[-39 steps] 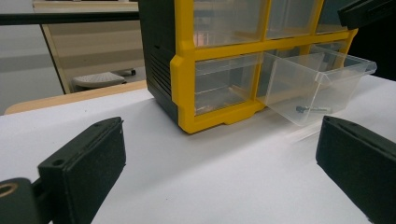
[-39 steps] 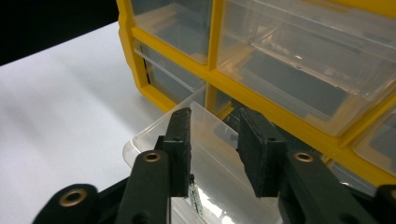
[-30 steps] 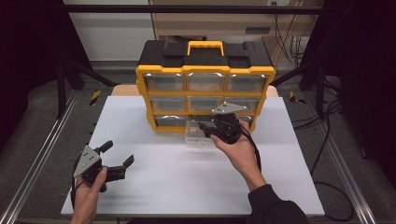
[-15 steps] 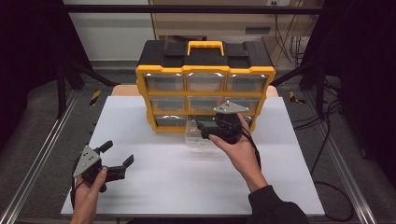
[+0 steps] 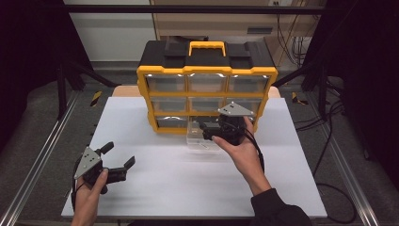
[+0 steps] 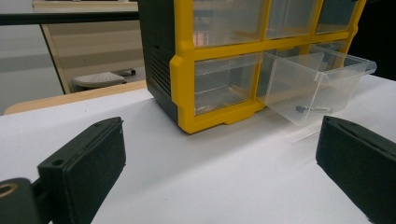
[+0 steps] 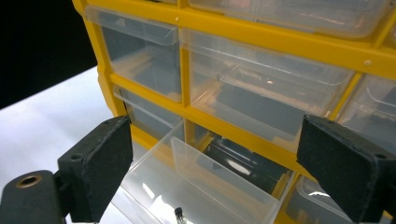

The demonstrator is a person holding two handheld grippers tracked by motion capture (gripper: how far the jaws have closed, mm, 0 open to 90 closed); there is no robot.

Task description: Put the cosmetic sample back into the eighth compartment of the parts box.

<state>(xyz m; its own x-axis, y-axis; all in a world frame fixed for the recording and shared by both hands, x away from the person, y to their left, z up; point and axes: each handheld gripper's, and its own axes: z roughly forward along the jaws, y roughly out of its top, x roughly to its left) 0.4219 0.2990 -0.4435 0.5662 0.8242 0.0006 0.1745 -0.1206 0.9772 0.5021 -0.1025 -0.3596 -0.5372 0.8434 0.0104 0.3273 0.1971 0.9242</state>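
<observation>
Grey floor (image 5: 42, 117), dark surroundings

Small dark screw (image 7: 179, 214) in the pulled-out clear drawer (image 7: 205, 186), cut off by bottom edge.

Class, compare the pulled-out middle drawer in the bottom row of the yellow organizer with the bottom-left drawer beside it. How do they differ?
The middle drawer is pulled out over the white table; the bottom-left drawer sits pushed into the yellow frame. A small dark screw lies in the middle drawer; in the bottom-left drawer I can make out nothing. Both are clear plastic.
</observation>
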